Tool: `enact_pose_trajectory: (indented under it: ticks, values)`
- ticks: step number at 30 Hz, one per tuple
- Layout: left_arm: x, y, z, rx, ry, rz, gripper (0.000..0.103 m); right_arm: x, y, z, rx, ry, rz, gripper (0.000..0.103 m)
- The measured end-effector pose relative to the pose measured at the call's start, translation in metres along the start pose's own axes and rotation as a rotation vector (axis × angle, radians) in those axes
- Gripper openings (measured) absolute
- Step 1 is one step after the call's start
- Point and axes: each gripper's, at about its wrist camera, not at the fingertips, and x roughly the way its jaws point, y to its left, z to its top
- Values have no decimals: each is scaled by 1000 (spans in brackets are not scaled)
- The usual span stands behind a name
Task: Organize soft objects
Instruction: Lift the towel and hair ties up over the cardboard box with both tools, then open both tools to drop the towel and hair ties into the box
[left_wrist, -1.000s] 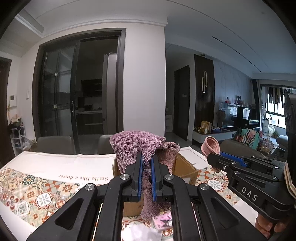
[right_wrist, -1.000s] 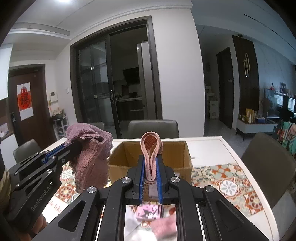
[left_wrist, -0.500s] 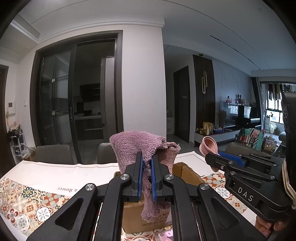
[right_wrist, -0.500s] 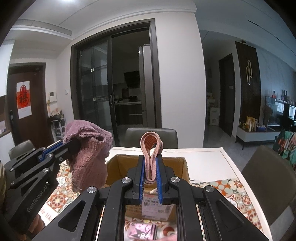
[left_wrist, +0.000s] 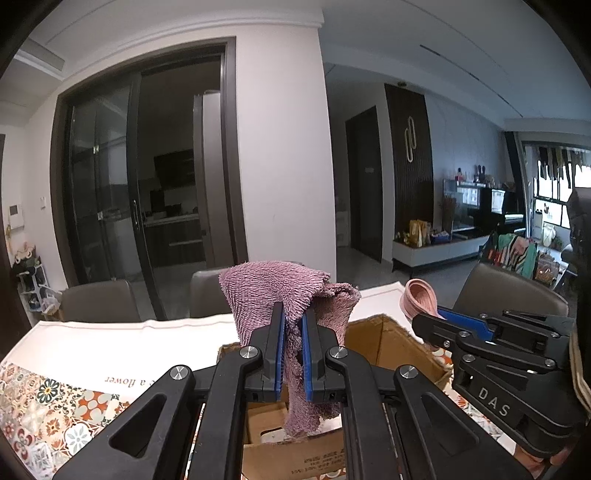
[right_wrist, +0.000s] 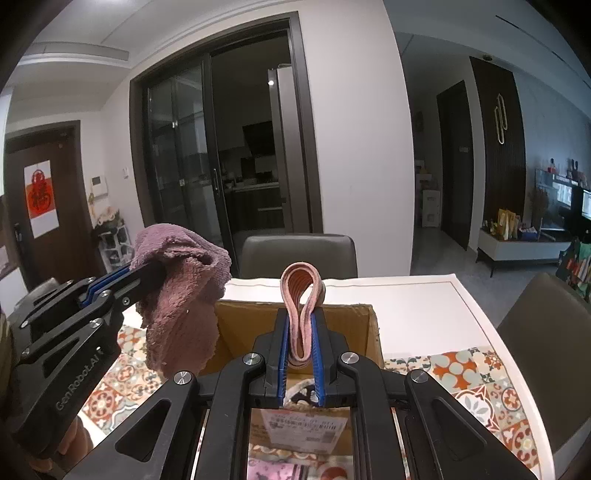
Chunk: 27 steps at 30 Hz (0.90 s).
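My left gripper (left_wrist: 293, 321) is shut on a mauve terry cloth (left_wrist: 275, 291) that hangs down over the open cardboard box (left_wrist: 384, 339). In the right wrist view the same cloth (right_wrist: 181, 295) hangs at the box's left side. My right gripper (right_wrist: 300, 325) is shut on a folded pink rubbery band (right_wrist: 300, 288), held above the cardboard box (right_wrist: 347, 317). The band also shows in the left wrist view (left_wrist: 419, 299), at the tip of the right gripper (left_wrist: 436, 321). The box holds some pale items, partly hidden.
The box stands on a table with a white and patterned-tile cloth (right_wrist: 461, 373). Dark chairs (right_wrist: 299, 254) stand behind and at the right (right_wrist: 546, 325). A pink printed item (right_wrist: 280, 470) lies on the table in front of the box.
Both grippers have risen and moved forward with their loads, so the box now sits lower and closer under them. Both stay shut.
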Motion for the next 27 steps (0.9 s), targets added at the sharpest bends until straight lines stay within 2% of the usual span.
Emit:
enact_pose_trajectory:
  ticks: [15, 16, 17, 18, 19, 23, 27]
  values:
    - [53, 1, -22, 0, 170, -16, 14, 52, -14, -14, 15, 126, 6, 15]
    - [54, 0, -22, 3, 174, -10, 19, 56, -16, -15, 24, 137, 12, 17]
    - [56, 0, -22, 5, 178, -8, 28, 64, -22, -19, 48, 161, 29, 25]
    - [56, 0, -22, 5, 179, -11, 32, 64, -22, -19, 48, 161, 29, 35]
    - [55, 0, -22, 6, 178, -10, 33, 66, -25, -19, 59, 166, 34, 38]
    - [53, 0, -21, 11, 173, 9, 39, 72, -33, -23, 78, 173, 27, 39]
    - [48, 1, -21, 8, 174, 27, 40, 70, -35, -24, 76, 173, 8, 42]
